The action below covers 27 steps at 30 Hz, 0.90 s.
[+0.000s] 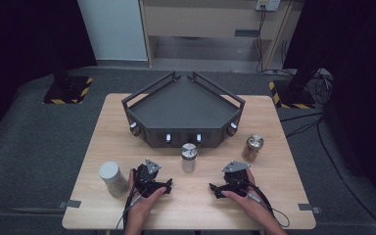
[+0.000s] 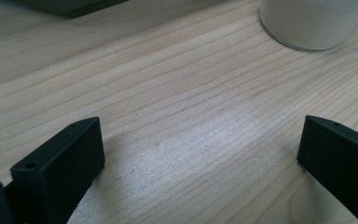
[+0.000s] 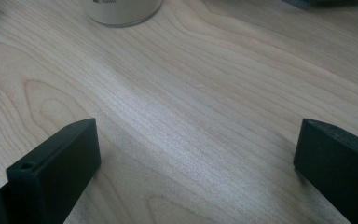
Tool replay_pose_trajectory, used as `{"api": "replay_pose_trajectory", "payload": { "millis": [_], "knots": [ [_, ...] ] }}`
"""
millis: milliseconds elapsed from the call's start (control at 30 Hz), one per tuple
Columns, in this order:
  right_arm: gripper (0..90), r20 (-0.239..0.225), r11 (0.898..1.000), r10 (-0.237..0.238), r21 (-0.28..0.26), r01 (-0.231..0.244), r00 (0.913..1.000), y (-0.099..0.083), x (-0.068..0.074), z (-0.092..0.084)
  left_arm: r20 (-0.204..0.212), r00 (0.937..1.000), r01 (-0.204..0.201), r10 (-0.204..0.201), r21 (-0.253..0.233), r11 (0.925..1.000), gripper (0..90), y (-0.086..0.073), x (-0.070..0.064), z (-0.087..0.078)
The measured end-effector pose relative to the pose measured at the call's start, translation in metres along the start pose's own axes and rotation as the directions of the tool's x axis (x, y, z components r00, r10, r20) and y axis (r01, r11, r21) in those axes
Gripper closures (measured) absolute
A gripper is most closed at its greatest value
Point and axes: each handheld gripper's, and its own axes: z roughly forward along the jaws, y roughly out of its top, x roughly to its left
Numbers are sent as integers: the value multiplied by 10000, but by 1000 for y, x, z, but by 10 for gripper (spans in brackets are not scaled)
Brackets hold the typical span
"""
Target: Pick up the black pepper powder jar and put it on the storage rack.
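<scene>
High view, entry 1: left gripper [image 1: 150, 182] resting on table [image 1: 93, 142], near edge, person's hand behind it. Jaws wide apart, nothing btwn them, nothing held. Entry 2: right gripper [image 1: 232, 182], same posture, jaws spread full, empty; cable trails back toward the near edge.

Outward from the tools:
- Clear jar w/ metal lid [image 1: 189, 157]: upright, just ahead of both grippers, btwn them, closest item. Judged the likely work item.
- White-lidded jar [image 1: 112, 178]: upright, just outboard of left gripper, apart from it.
- Brown jar w/ metal lid [image 1: 252, 147]: upright, ahead & outboard of right gripper, near.
- Dark angled tray [image 1: 183, 105]: beyond the clear jar, far side of table; floor bare, no jar inside.

Progress (judgement): nothing started. All 3 jars on the wood, none gripped, tray unloaded. Whole job left, if jars go into tray: reach, grip, lift, place, x3.

View differences:
- Left gripper view: black jaws low at both sides, bare wood grain btwn; base of a pale jar [image 2: 314, 23] at top right, well ahead of the jaws; dark tray edge [image 2: 70, 5] top left. Confirms no contact, which the high view leaves too small to tell.
- Right gripper view: same open jaws over bare wood; base of a jar [image 3: 123, 11] top left w/ a bit of label print, illegible. Probably the clear jar, not certain.
- High view gives lids, layout, tray interior; gripper views cut jars off at the base.
</scene>
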Motion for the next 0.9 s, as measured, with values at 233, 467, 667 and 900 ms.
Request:
{"api": "replay_pose_trajectory", "payload": {
  "millis": [233,467,667,900],
  "knots": [
    [6,-2,10000,-3,3,3,10000,0,0,0,8,10000,-8,8,2,10000,0,0,0,0],
    [7,42,10000,31,4,-31,10000,-1,1,-1,20,10000,-20,20,6,10000,0,0,1,0],
    [8,91,10000,41,3,-41,10000,-1,2,-1,6,10000,-26,26,7,10000,0,0,0,0],
    [8,162,9999,103,-9,-103,9998,-2,4,-1,-23,10000,3,-3,36,10000,0,-1,-2,-2]
  ]
}}
